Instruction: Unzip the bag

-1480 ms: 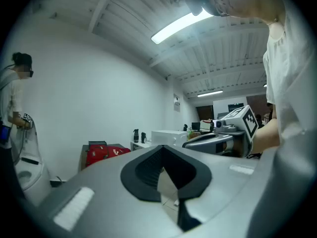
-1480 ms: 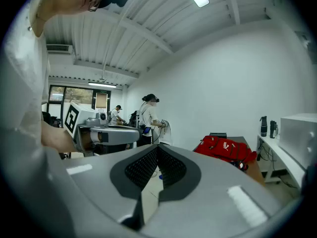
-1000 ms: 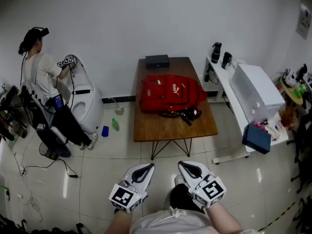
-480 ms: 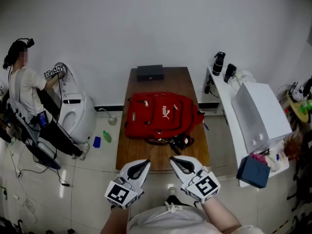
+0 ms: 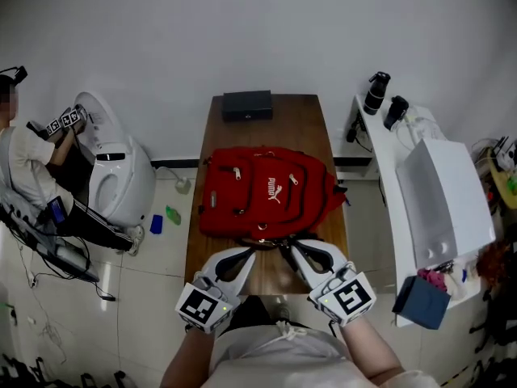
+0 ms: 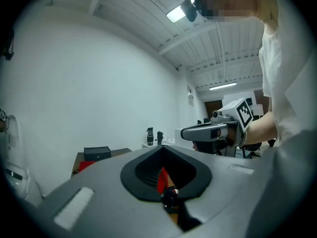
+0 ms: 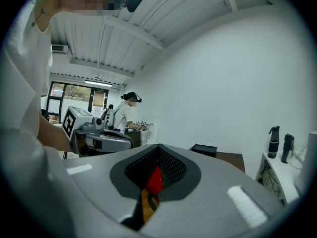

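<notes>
Backpack (image 5: 266,192) lies apparently zipped just ahead of left gripper (image 5: 245,256) and right gripper (image 5: 298,247); both have jaws together and empty, since no zipper pull is reached yet.

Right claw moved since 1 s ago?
Yes: right claw has come forward to the table's near edge, by the bag; before, floor lay between them.

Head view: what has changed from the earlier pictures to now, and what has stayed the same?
The left gripper and the right gripper came forward with the person to the near edge of the table, close to the red backpack. Both are shut and took hold of nothing. The backpack and the black box lie as before.
</notes>
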Motion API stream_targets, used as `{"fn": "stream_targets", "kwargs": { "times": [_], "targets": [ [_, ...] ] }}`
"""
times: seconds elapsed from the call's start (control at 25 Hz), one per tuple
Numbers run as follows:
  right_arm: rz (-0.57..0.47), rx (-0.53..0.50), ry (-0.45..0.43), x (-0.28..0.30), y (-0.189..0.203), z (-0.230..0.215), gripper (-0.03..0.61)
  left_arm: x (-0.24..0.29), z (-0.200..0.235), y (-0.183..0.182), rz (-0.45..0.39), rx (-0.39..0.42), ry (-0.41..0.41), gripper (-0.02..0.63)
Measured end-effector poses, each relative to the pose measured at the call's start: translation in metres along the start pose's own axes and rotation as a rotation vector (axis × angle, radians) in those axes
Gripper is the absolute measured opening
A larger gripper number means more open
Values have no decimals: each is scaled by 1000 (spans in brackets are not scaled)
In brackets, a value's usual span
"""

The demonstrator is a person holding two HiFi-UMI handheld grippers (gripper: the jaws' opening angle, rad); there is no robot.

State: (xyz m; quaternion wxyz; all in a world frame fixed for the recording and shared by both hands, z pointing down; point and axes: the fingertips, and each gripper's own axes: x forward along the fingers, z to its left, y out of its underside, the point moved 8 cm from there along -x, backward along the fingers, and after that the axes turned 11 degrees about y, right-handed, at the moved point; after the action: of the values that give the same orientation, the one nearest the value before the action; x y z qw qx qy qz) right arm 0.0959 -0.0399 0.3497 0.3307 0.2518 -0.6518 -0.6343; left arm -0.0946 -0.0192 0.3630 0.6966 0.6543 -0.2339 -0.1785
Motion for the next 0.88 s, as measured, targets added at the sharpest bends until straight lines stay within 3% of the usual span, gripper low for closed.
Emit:
{"fn": "stream_targets", "kwargs": {
  "times": [0.24,0.44,0.6,0.88],
  "targets": [
    [44,24,-14,32,8,0,5,10,30,10,28,-21,30,6],
    [134,72,-32,46,37,1,5,15,50,53,118,-82,7,6],
    [227,97,-37,63,78,-8,5,23,72,95,179,-168,-17,6],
    [459,128,-101,101,170,-10,12,55,103,153,259,-198,-18,6]
  ]
}}
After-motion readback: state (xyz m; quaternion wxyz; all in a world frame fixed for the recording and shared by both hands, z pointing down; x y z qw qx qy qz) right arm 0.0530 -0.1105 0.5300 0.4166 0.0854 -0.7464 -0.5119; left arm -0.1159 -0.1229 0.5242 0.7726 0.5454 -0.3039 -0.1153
